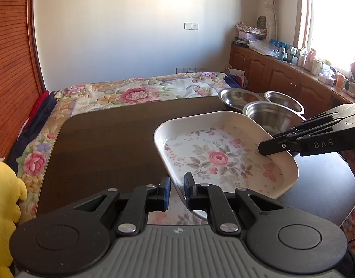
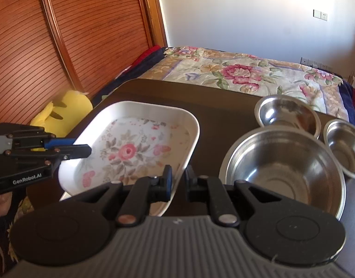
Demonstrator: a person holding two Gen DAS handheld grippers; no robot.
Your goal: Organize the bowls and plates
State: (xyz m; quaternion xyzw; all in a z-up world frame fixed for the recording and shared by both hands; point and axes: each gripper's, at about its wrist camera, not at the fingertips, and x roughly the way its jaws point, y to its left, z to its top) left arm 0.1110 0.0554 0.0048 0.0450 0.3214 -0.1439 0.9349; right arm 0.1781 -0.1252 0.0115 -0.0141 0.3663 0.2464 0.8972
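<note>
Left wrist: dark table [image 1: 103, 143] beside floral bedspread [image 1: 135, 92].

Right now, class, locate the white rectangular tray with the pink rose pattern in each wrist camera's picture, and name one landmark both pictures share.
Left wrist view: the white rectangular tray with the pink rose pattern sits right of centre, its near rim between the left gripper.
Right wrist view: the tray sits left of centre, its rim between the right gripper.
Shared landmark: the three steel bowls beside the tray.
</note>
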